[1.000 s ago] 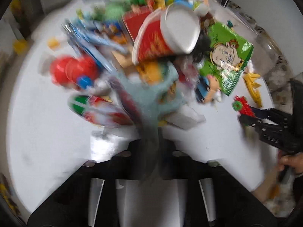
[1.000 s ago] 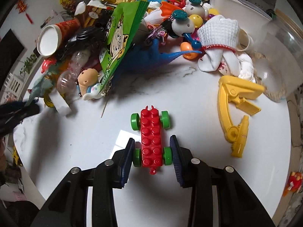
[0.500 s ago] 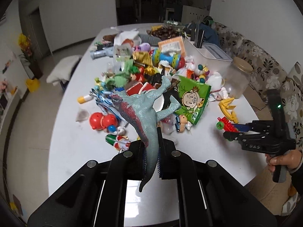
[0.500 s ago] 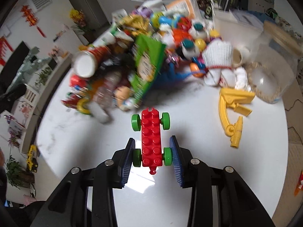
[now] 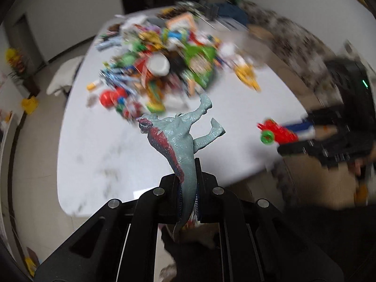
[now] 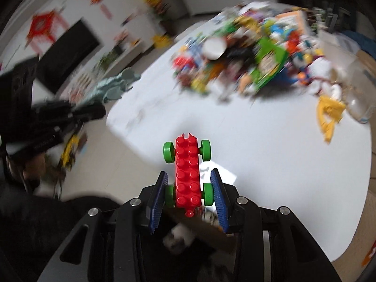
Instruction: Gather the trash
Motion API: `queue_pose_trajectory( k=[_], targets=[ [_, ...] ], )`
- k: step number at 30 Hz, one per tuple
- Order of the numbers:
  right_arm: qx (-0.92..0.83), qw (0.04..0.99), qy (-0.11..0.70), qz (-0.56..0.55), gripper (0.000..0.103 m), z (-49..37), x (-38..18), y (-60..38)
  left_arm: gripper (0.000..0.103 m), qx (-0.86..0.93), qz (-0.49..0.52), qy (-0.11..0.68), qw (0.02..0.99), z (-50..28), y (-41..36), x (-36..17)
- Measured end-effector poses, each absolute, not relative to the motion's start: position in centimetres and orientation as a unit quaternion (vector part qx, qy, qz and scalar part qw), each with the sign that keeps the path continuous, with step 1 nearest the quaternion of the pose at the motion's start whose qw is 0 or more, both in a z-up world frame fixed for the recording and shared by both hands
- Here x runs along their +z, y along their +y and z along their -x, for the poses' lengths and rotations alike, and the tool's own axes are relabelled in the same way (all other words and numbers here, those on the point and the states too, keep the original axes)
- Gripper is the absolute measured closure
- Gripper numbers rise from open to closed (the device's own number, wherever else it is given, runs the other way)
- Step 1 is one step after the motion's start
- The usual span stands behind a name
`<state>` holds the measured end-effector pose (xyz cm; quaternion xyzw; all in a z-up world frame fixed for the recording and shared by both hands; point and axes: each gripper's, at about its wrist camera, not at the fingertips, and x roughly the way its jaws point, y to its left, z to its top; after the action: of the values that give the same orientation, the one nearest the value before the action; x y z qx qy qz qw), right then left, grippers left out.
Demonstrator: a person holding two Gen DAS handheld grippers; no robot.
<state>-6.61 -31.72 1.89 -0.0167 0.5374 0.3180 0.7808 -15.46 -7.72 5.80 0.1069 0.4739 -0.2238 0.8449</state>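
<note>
My left gripper [image 5: 188,183] is shut on the tail of a grey-green toy dinosaur [image 5: 178,138] with a red back, held in the air over the near edge of the white table [image 5: 105,145]. My right gripper [image 6: 189,188] is shut on a red brick car [image 6: 188,176] with green wheels, also lifted off the table. The car and right gripper show at the right of the left wrist view [image 5: 277,134]. The dinosaur shows at the left of the right wrist view [image 6: 112,87]. A blurred heap of toys and wrappers [image 5: 159,70] lies further back on the table.
A yellow toy part [image 6: 329,115] lies on the table [image 6: 270,152] near a clear jar [image 6: 359,89] at the right. A patterned sofa [image 5: 293,42] stands beyond the table. Floor shows below both grippers, with small toys [image 6: 70,150] on it.
Both grippers have pulled back and up from the table with their toys. The heap now lies further away, and the table's near edge and the floor have come into view.
</note>
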Motion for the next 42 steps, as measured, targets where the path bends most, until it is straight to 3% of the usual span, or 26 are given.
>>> queue_pose_trajectory(
  k=[4, 10, 11, 13, 14, 15, 21, 25, 28, 32, 36, 42],
  targets=[
    [0.347, 0.742, 0.572, 0.032, 0.065, 8.6, -0.9, -31.4, 0.095, -0.272, -0.148, 0.505, 0.806, 19.8, -8.1, 2.8],
    [0.357, 0.703, 0.611, 0.062, 0.065, 9.2, -6.1, -30.0, 0.095, -0.295, -0.119, 0.581, 0.749, 19.9, -7.9, -3.3],
    [0.353, 0.698, 0.619, 0.068, 0.064, 9.1, -7.3, -29.6, 0.088, -0.298, -0.112, 0.596, 0.737, 19.6, -7.9, -4.4],
    [0.341, 0.691, 0.632, 0.08, 0.046, 8.7, -9.5, -29.1, 0.061, -0.301, -0.095, 0.629, 0.711, 18.8, -7.9, -7.4],
    [0.331, 0.693, 0.634, 0.089, 0.033, 8.5, -10.5, -28.9, 0.034, -0.303, -0.091, 0.638, 0.702, 18.5, -7.9, -8.5],
    [0.327, 0.692, 0.636, 0.095, 0.034, 8.3, -11.2, -28.8, 0.031, -0.293, -0.09, 0.649, 0.696, 18.0, -7.9, -10.1],
    [0.315, 0.704, 0.632, 0.071, 0.037, 7.6, -9.5, -29.3, 0.031, -0.28, -0.074, 0.661, 0.692, 16.2, -6.8, -11.5],
    [0.286, 0.738, 0.61, 0.038, 0.037, 6.2, -6.7, -29.8, 0.031, -0.249, -0.061, 0.621, 0.741, 13.4, -4.7, -6.4],
    [0.272, 0.773, 0.573, -0.003, 0.037, 4.0, -3.6, -29.4, 0.025, -0.197, -0.045, 0.574, 0.793, 10.0, -3.4, -1.5],
    [0.218, 0.837, 0.502, -0.005, 0.019, 0.7, 0.6, -28.5, 0.017, -0.119, -0.037, 0.502, 0.856, 5.1, -2.1, 3.0],
    [0.106, 0.892, 0.436, 0.046, 0.006, -3.8, 3.7, -28.3, 0.017, -0.059, -0.027, 0.461, 0.885, 0.1, -1.2, 4.8],
    [-0.005, 0.913, 0.404, 0.06, 0.005, -9.4, 5.6, -28.6, 0.017, -0.045, -0.005, 0.444, 0.895, -4.5, -1.5, 5.8]
  ],
)
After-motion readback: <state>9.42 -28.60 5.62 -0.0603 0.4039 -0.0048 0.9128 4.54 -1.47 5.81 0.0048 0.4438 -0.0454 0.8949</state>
